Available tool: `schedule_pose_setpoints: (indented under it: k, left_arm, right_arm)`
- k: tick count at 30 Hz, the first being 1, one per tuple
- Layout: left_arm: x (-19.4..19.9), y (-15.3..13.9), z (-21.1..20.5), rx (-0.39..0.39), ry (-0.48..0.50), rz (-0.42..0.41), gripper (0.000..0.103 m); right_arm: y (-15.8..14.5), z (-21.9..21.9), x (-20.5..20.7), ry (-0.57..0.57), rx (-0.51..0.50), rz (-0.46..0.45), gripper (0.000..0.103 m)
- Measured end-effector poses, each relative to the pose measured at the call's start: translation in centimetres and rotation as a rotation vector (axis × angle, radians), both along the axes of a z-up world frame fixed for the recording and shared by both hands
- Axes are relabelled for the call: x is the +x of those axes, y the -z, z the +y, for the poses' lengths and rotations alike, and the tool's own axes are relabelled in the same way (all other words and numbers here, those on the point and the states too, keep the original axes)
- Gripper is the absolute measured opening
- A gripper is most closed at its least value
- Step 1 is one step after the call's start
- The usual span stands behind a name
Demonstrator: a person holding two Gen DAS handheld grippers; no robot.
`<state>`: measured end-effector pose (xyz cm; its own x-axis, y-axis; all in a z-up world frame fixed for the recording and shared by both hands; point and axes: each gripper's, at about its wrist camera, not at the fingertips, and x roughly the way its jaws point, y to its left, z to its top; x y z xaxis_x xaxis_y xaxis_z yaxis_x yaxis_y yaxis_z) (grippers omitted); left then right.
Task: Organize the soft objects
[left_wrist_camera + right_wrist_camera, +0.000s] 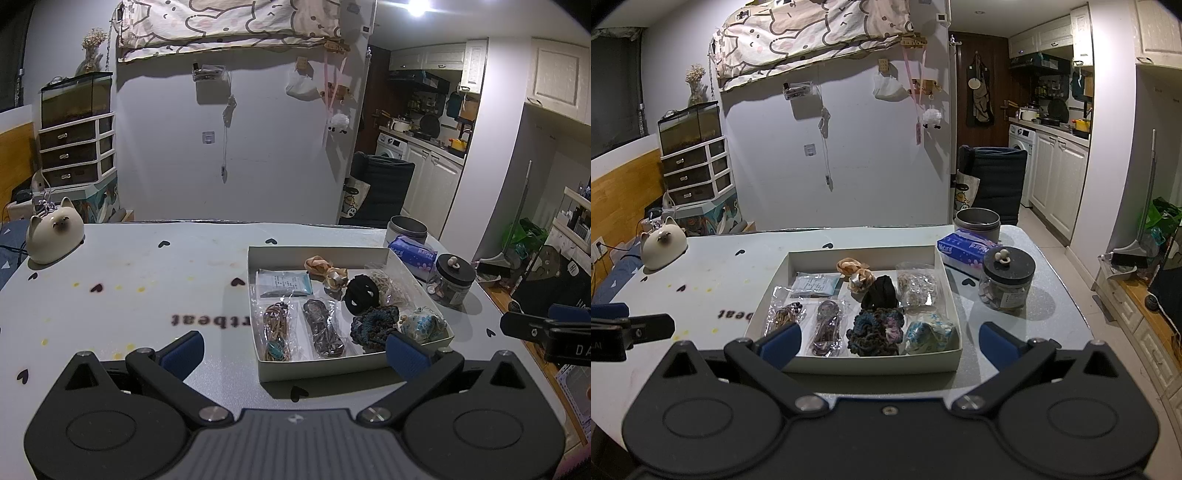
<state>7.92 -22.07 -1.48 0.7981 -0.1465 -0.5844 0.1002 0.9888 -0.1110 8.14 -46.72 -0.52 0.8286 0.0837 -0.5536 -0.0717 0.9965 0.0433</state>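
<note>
A white shallow box [317,365] [871,365] sits on the table and holds soft hair items: a tan satin scrunchie [325,271] [855,271], a black scrunchie [362,293] [881,293], a dark blue knitted scrunchie [373,326] [875,330], a light blue patterned scrunchie [423,323] [931,334], and several clear bags of hair ties [275,330] [825,328]. My left gripper [295,352] is open and empty, just before the box's near edge. My right gripper [890,341] is open and empty, its fingers either side of the box's near edge.
A glass jar with a black lid [452,280] [1006,280], a blue tissue pack [413,256] [966,249] and a metal tin [406,229] [977,221] stand right of the box. A ceramic cat [53,238] [663,242] sits at the far left corner. The table's right edge drops to the floor.
</note>
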Motion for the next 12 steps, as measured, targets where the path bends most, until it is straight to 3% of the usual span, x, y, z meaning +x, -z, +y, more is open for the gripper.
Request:
schedule_pose_setpoints:
  k: [12]
  left_arm:
    - [0.11, -0.08, -0.05, 0.010, -0.004, 0.001, 0.103]
  right_arm:
    - [-0.05, -0.06, 0.04, 0.000, -0.001, 0.000, 0.103]
